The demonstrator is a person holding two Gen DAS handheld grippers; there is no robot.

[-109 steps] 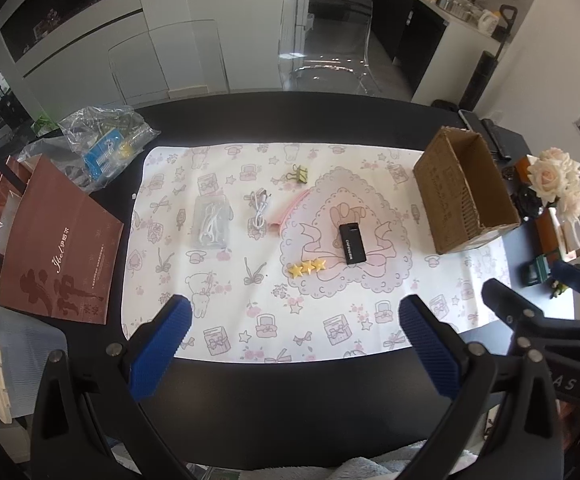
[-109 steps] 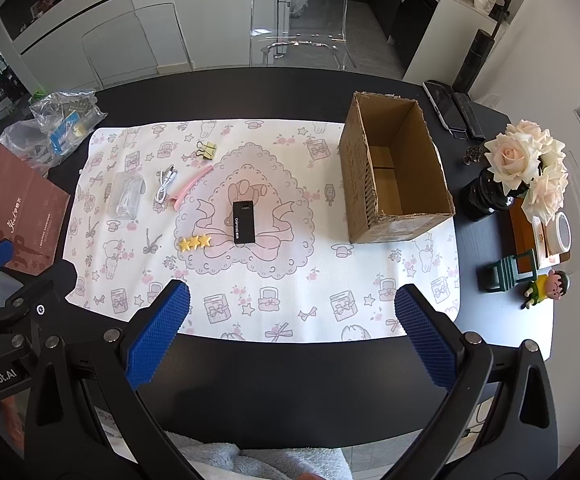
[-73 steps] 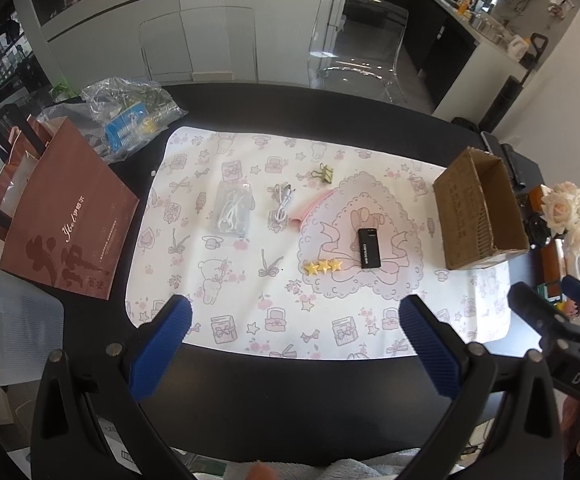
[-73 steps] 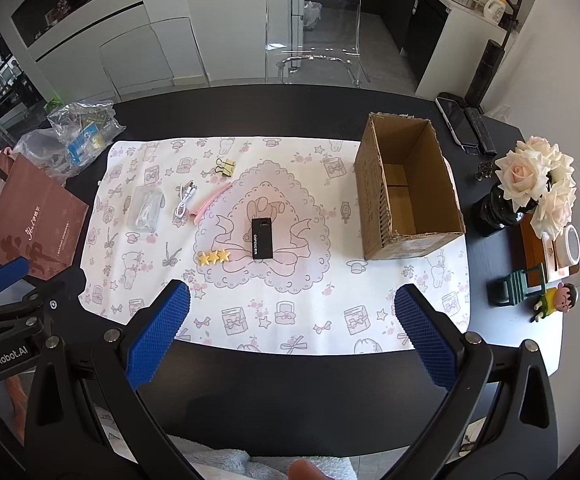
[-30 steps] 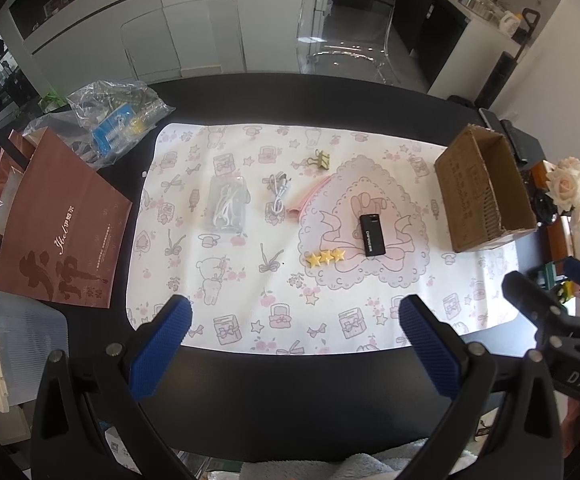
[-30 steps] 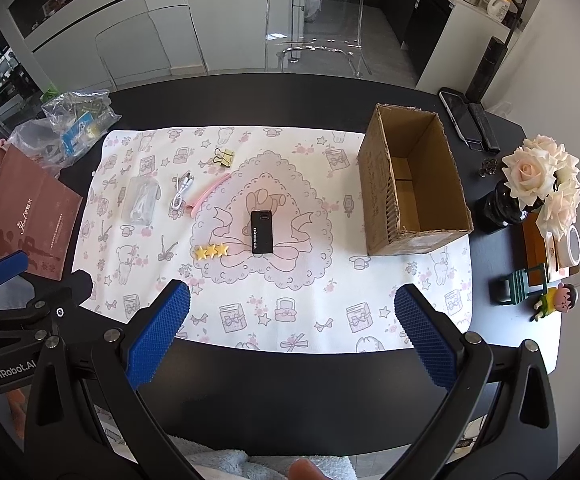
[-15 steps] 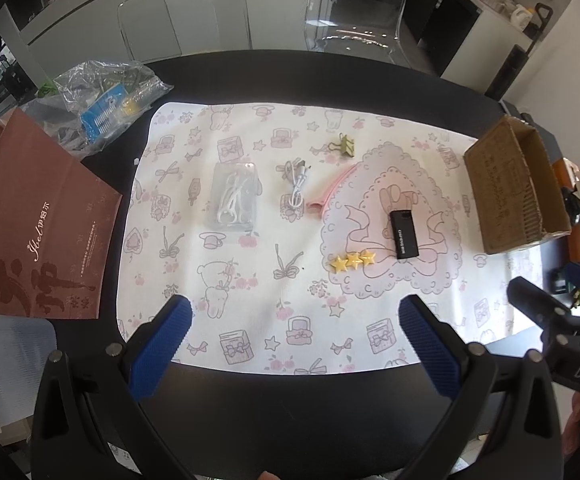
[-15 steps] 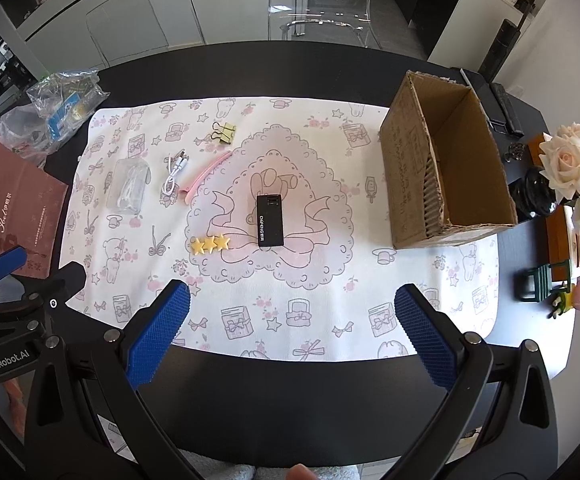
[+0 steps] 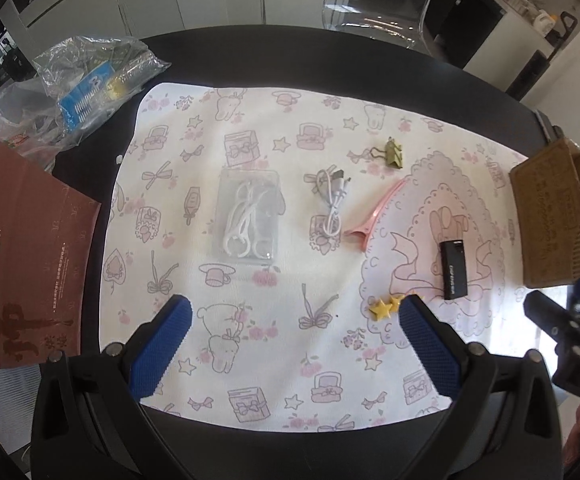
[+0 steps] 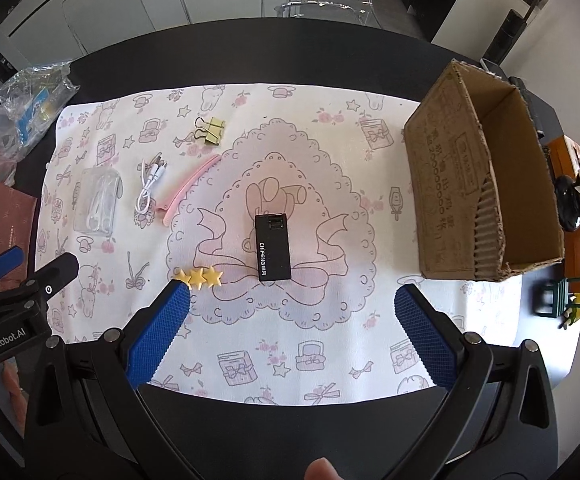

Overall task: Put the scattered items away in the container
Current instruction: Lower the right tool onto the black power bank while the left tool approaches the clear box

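Right wrist view shows the right gripper (image 10: 292, 300) with fingers spread wide and empty above the black box (image 10: 273, 246) at the mat's middle. The cardboard box (image 10: 446, 184) stands near the table's right edge, seemingly empty. The left gripper (image 9: 296, 316), equally open, hovers short of the cable (image 9: 332, 196), the pink clip (image 9: 374, 214) and the clear pouch (image 9: 250, 216), likely dividing the work by side.

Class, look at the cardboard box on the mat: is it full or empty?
Apparently empty. The right wrist view looks into the open-topped cardboard box and shows only bare inner walls; its floor is partly hidden by the near wall.
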